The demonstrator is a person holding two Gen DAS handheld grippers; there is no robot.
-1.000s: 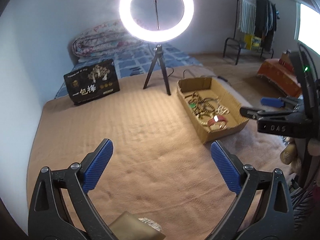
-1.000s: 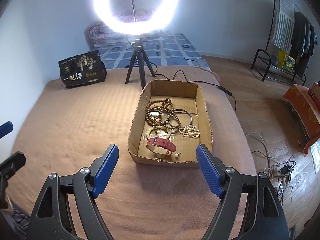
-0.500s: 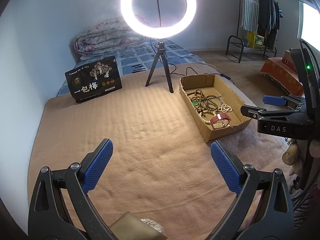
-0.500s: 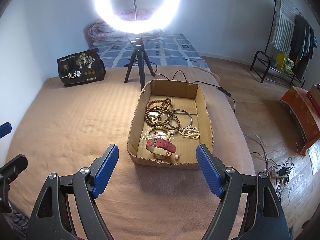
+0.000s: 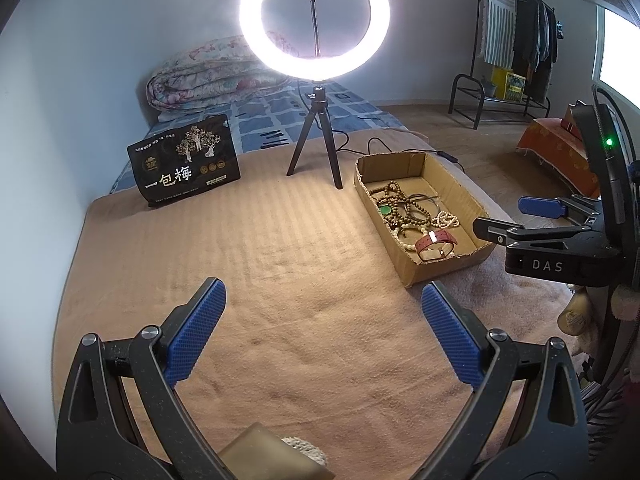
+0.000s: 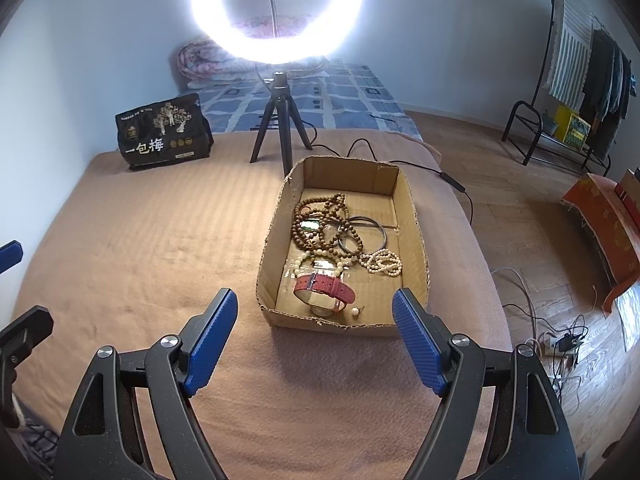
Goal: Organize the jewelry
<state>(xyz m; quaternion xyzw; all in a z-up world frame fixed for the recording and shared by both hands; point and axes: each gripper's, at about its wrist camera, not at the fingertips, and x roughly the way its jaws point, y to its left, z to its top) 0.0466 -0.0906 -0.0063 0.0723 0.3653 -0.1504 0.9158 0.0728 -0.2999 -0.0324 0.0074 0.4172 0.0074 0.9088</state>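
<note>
Right now I hold both grippers, left (image 5: 322, 332) and right (image 6: 316, 342), spread wide and empty above the bed (image 6: 160, 240). All the jewelry lies heaped in the box (image 6: 418, 232): brown beads (image 6: 320, 220) tangled with a thin bangle (image 6: 370, 226), pale pearls (image 6: 382, 262), a red watch (image 6: 324, 290). I judge the strands light, limp and snag-prone; the stiffer watch strap offers my fingers (image 6: 210, 342) the surest hold.

A shallow cardboard box (image 6: 416, 240) lies open on the bed. Inside it, brown bead strings (image 6: 320, 220) pile at the far end around a green stone (image 6: 310, 225); a thin metal bangle (image 6: 370, 228) and white pearls (image 6: 382, 262) lie beside them, a red-strapped watch (image 6: 324, 290) nearest the front wall.
</note>
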